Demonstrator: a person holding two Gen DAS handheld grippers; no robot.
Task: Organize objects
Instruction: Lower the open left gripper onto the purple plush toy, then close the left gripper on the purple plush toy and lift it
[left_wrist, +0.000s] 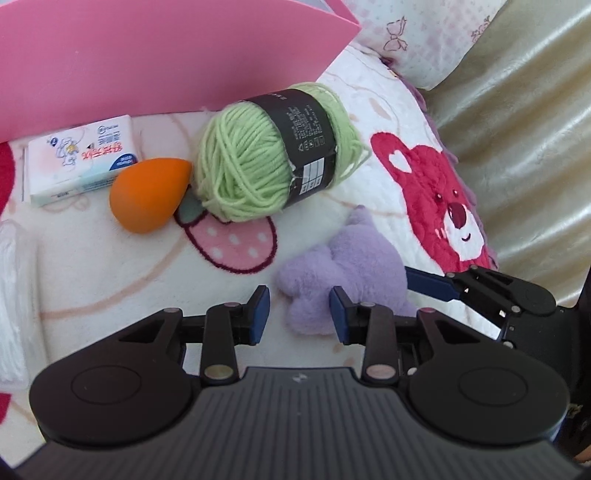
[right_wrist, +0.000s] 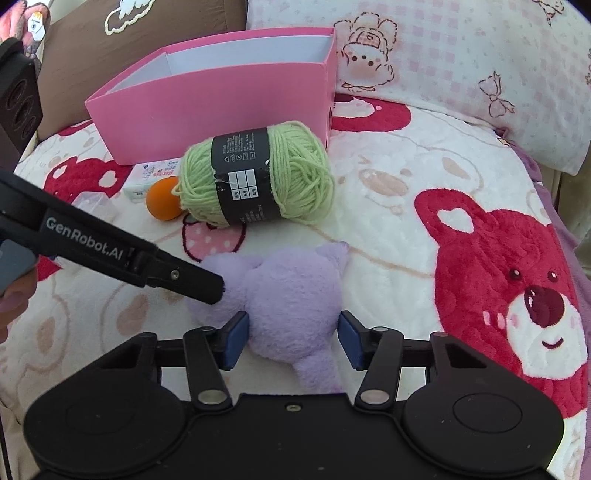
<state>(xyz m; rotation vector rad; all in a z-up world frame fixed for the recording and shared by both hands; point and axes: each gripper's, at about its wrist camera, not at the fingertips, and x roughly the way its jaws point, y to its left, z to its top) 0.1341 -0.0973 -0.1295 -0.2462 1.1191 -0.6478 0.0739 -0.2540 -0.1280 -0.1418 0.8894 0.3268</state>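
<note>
A purple plush toy (right_wrist: 291, 295) lies on the bear-print blanket; it also shows in the left wrist view (left_wrist: 343, 273). My right gripper (right_wrist: 291, 339) is open with its blue pads on either side of the plush, the left pad touching it. My left gripper (left_wrist: 299, 314) is open and empty, at the plush's left edge. A green yarn ball (left_wrist: 269, 151) with a black label, an orange teardrop sponge (left_wrist: 147, 194) and a white tissue pack (left_wrist: 79, 158) lie in front of an open pink box (right_wrist: 221, 99).
A pillow (right_wrist: 461, 62) with pink print stands behind the box at the right. A brown cushion (right_wrist: 110, 37) sits at the back left. A clear plastic item (left_wrist: 13, 295) lies at the left edge. A glossy beige surface (left_wrist: 535, 129) borders the blanket's right side.
</note>
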